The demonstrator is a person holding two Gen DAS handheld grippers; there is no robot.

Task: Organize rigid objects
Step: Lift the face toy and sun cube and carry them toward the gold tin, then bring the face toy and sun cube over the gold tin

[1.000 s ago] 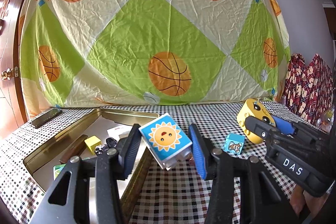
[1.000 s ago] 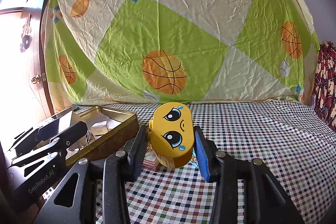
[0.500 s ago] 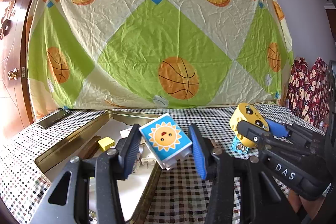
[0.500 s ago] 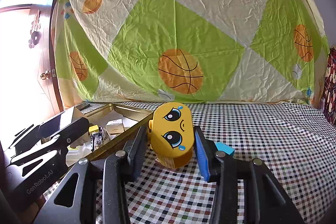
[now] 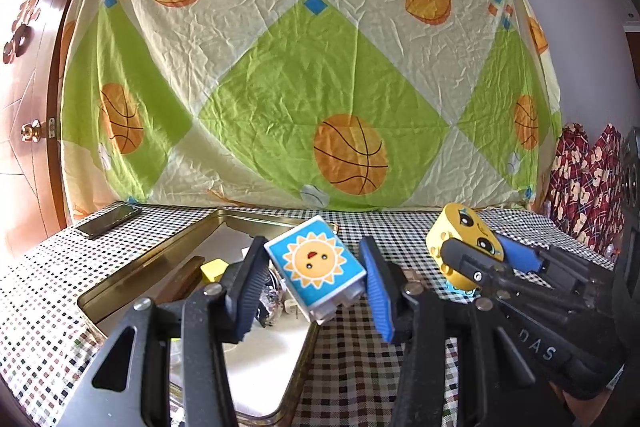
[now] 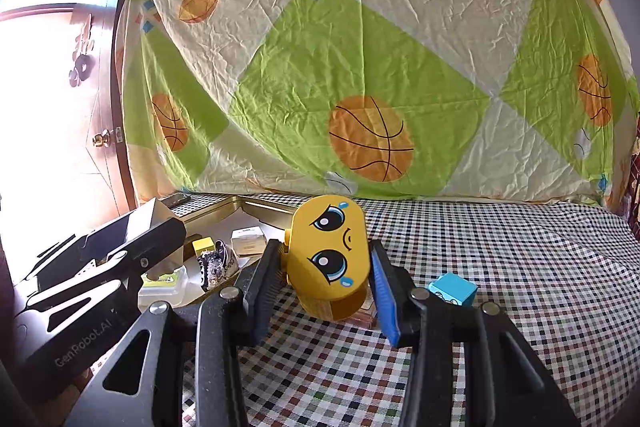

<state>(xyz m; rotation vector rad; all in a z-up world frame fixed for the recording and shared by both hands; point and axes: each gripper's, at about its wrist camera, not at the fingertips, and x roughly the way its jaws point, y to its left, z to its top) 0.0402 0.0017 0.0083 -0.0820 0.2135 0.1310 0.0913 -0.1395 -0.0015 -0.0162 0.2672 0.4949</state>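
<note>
The left tongs (image 5: 314,285) clamp a blue sun block (image 5: 316,267), tilted, held over the near right rim of the gold tin tray (image 5: 132,279). The right tongs (image 6: 326,287) clamp a yellow face block (image 6: 328,255) above the checked counter (image 6: 520,267), just right of the tray. A small blue cube (image 6: 453,289) lies on the counter just beside the right tongs. A yellow cube (image 5: 214,269) and small boxes sit inside the tray near the counter's left edge, and a phone (image 5: 108,221) lies at the far left corner.

Basketball-print sheet (image 5: 312,75) over wall; checkered tablecloth (image 6: 520,267); wooden door (image 5: 24,99) left.
</note>
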